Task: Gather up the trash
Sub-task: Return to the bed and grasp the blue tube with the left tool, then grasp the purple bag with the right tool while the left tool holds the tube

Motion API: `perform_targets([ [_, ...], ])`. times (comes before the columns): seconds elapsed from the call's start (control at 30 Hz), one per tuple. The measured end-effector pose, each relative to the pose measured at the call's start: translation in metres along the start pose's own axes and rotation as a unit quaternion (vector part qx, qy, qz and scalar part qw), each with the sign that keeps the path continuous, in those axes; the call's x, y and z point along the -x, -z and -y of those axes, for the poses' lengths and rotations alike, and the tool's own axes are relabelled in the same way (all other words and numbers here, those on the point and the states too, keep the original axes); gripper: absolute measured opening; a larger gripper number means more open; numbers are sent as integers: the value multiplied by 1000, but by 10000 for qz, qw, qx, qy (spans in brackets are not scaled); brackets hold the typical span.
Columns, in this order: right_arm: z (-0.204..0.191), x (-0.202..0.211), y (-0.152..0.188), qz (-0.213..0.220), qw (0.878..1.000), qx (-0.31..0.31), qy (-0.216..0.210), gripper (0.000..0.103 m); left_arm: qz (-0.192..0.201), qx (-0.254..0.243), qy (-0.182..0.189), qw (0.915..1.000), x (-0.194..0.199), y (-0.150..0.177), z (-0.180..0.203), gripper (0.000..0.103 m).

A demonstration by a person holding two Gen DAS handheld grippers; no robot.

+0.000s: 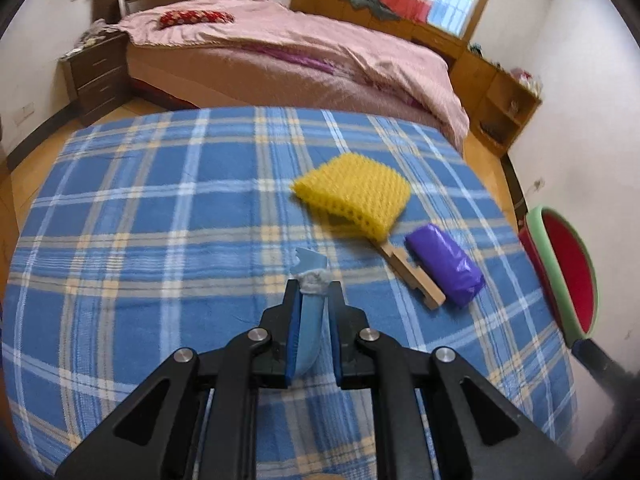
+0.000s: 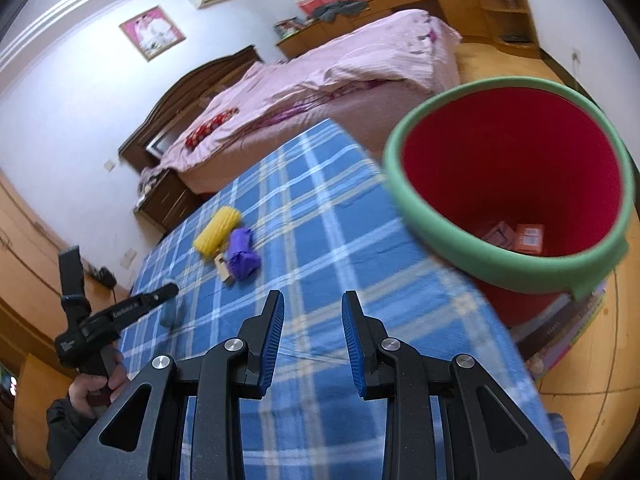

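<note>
My left gripper (image 1: 313,292) is shut on a light blue crumpled mask-like scrap (image 1: 309,316) and holds it above the blue plaid table (image 1: 160,208). A yellow foam net (image 1: 354,192), a wooden piece (image 1: 414,276) and a purple wrapped packet (image 1: 444,266) lie ahead to the right. My right gripper (image 2: 313,300) is open and empty above the table. The red bin with a green rim (image 2: 516,184) stands just right of it, with orange packets (image 2: 528,238) inside. The right wrist view also shows the foam net (image 2: 218,232), the purple packet (image 2: 242,254) and the left gripper (image 2: 170,294).
A bed with a pink cover (image 1: 300,56) stands beyond the table. A dark nightstand (image 1: 96,76) is at the left and wooden shelves (image 1: 504,104) at the right. The bin's edge (image 1: 560,272) shows off the table's right side.
</note>
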State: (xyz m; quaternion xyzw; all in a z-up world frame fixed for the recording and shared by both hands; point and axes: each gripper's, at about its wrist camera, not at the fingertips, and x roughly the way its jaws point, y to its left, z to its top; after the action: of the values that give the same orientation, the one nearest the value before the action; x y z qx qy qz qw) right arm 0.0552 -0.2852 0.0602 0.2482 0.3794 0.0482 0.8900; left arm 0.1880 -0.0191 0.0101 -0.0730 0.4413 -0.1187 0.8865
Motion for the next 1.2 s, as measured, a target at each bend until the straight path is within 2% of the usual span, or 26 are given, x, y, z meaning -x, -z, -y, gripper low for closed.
perform_targets([
  [0.13,-21,-22,-7,-150,9996,220,-46,30,188,117,-117,9997,0,-2,-9,13],
  [0.43,-60,-79,-17,-434,9967,665,-180,30,429,291,249,9983,-2,2,-24,12],
  [0.57,-70,-104,-20,-522,9953,792,-207,30,459,296,250,9982,0,5,-26,12],
  [0.8,-77,-133,-18,-664,9934,938,16,30,463,289,247,9982,0,6,-25,12],
  [0.93,-82,-128,-16,-501,9927,1094,96,31,479,309,274,9980,1,7,-24,12],
  [1.03,-87,-122,-18,-331,9921,1203,158,45,487,353,285,9978,3,7,-25,12],
  [1.2,-99,-133,-26,-250,9877,1516,304,45,479,372,293,9977,4,6,-25,12],
])
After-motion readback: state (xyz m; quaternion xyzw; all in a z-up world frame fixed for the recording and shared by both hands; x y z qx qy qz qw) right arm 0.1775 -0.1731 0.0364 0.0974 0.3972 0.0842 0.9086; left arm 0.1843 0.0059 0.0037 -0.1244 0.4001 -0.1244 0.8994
